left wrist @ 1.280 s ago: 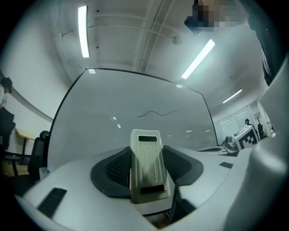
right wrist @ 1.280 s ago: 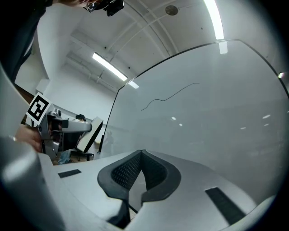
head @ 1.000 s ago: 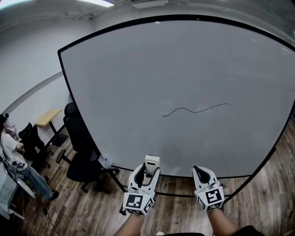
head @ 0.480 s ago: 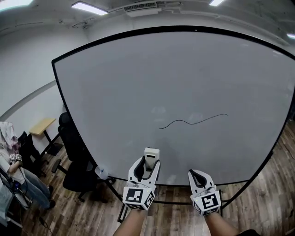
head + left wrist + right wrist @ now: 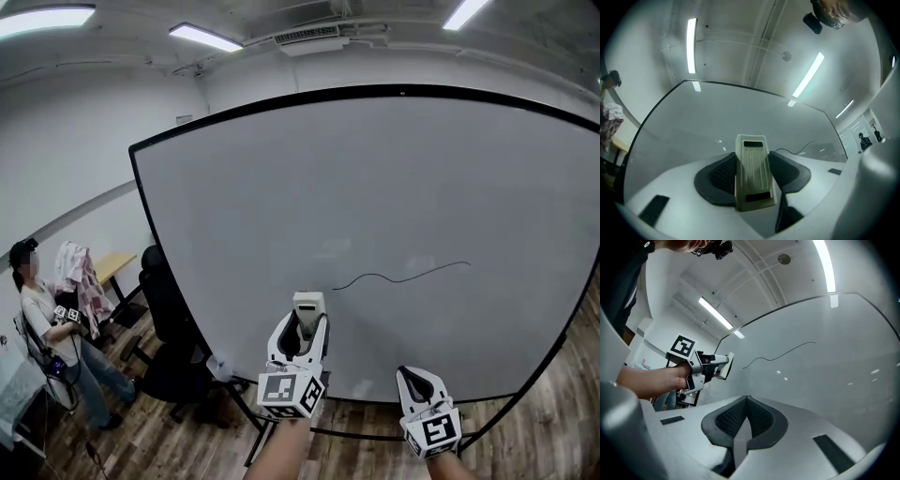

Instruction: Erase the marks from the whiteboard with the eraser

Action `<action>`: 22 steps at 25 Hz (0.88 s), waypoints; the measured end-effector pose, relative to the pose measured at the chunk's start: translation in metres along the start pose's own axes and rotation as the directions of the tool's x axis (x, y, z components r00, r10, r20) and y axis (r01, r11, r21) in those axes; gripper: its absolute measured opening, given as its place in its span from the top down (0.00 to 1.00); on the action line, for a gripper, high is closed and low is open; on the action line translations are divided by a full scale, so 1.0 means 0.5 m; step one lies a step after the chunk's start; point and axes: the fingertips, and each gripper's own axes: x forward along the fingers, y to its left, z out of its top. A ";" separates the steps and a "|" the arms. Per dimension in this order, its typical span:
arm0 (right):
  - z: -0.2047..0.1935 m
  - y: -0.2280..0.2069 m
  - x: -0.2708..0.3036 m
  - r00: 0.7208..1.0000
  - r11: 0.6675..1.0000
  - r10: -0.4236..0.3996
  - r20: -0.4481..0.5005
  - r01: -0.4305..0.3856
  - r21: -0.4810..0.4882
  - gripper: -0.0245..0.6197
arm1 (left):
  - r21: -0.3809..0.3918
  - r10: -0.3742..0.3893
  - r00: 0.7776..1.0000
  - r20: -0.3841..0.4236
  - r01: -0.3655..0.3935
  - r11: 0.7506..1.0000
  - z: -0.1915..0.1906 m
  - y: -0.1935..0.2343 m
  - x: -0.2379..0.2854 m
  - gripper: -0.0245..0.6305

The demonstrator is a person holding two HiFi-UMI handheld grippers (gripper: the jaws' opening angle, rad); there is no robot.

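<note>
Clamping eraser [image 5: 308,304], left hand-held gripper [image 5: 301,328] before whiteboard [image 5: 394,187]; right hand-held gripper [image 5: 418,379] together; wood floor [image 5: 555,412].

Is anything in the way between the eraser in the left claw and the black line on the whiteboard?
Nothing visible. The left claw holds the beige ridged plastic eraser just below-left of the thin black wavy line, with only bare white whiteboard between them.

The whiteboard's [image 5: 375,187] right side is cut off, and fingers [image 5: 721,174] hide the eraser's [image 5: 308,304] sides.
</note>
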 end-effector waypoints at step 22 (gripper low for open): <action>0.010 -0.059 -0.046 1.000 0.999 0.017 0.014 -0.016 -0.036 0.93 | -0.002 0.068 0.997 -0.028 -0.068 0.998 -0.017 -0.013 0.125 0.59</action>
